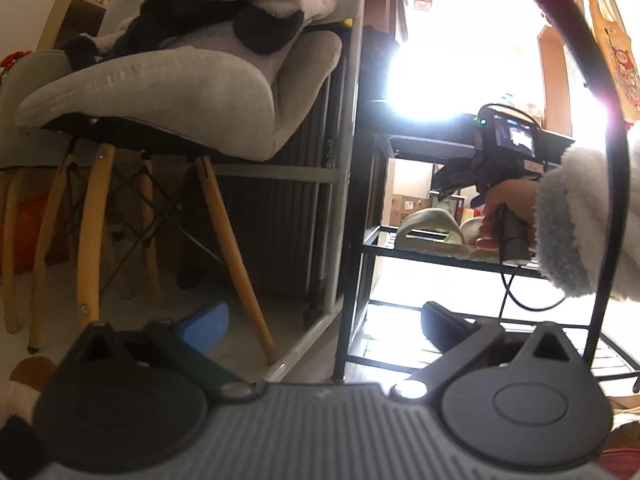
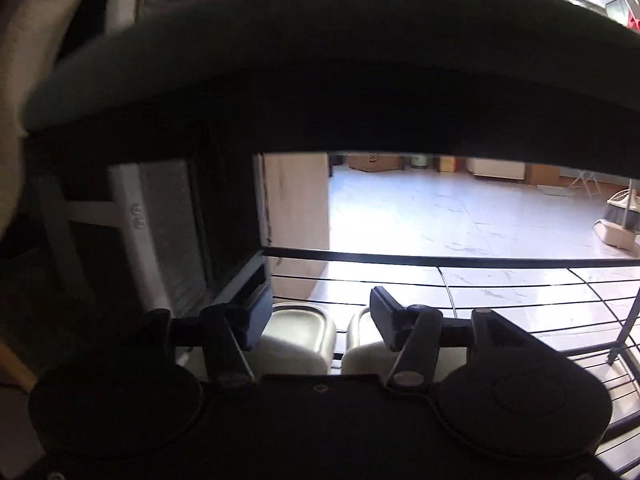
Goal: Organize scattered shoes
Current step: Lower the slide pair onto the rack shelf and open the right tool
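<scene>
A pair of beige slippers (image 1: 432,232) rests side by side on the middle wire shelf of a black shoe rack (image 1: 360,184). A hand in a fluffy white sleeve holds my right gripper (image 1: 452,188) just above them. In the right wrist view its fingers stand apart over the left slipper (image 2: 300,336) and the right slipper (image 2: 362,350), and the pads press on neither, so my right gripper (image 2: 320,316) is open. My left gripper (image 1: 320,326) hangs low in front of the rack's bottom shelf, open, with nothing between its fingers.
A grey cushioned chair (image 1: 160,96) on wooden legs stands to the left, with plush clothing piled on it. A dark ribbed suitcase (image 1: 280,208) stands behind it. A black cable (image 1: 520,300) hangs from the right gripper. The rack's top shelf (image 2: 320,60) sits close overhead, and pale floor tiles (image 2: 460,216) lie beyond.
</scene>
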